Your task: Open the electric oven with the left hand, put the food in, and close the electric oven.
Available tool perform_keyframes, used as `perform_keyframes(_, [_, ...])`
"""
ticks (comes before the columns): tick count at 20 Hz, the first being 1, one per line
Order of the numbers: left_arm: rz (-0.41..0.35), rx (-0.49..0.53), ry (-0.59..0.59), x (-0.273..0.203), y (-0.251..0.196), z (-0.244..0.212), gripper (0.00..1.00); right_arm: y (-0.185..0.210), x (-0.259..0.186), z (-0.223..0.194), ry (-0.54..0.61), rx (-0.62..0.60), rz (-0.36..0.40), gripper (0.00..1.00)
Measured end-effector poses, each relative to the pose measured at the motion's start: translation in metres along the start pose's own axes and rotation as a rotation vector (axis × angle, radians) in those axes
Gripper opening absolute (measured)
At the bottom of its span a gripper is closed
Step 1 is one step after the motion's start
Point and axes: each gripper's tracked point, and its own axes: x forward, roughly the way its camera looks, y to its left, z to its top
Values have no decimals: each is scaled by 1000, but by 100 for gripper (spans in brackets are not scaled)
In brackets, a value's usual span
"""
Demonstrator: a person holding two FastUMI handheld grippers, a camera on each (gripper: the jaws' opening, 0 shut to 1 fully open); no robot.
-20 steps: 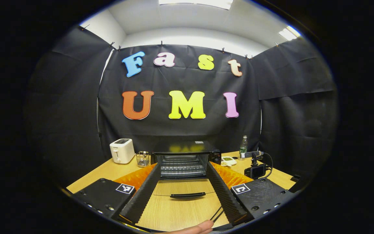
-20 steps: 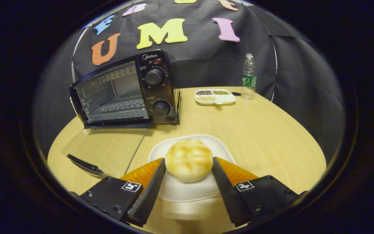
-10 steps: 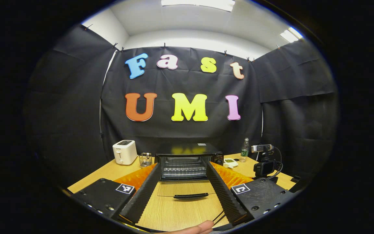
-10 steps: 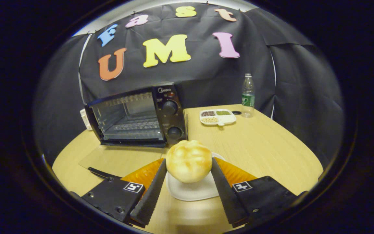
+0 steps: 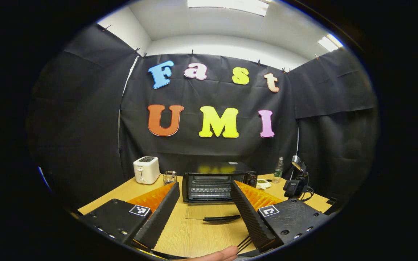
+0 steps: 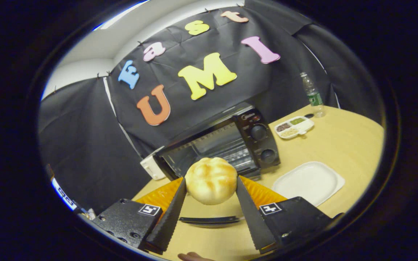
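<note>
The right tool [image 6: 209, 197] pinches a round, golden bun [image 6: 211, 180] between its two fingers, up in the air above the counter [image 6: 343, 145]. The left tool [image 5: 203, 210] is spread wide and holds nothing. Farther off, the black oven [image 6: 227, 143] sits with its glass door [image 5: 210, 211] folded down flat, and the white plate [image 6: 308, 181] lies to the right.
</note>
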Motion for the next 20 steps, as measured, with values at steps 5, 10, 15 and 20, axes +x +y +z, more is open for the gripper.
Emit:
perform_keyframes(5, [22, 2, 4, 6, 16, -1, 93, 39, 43, -12, -59, 256, -5, 82])
perform_keyframes(10, [54, 6, 17, 19, 36, -1, 93, 30, 100, -21, -44, 314, -96, 84])
perform_keyframes(15, [72, 3, 49, 40, 54, -23, 93, 7, 160, -10, -36, 239, -173, 82])
perform_keyframes(20, [101, -16, 122, 66, 67, -54, 93, -26, 206, -7, -76, 220, -262, 82])
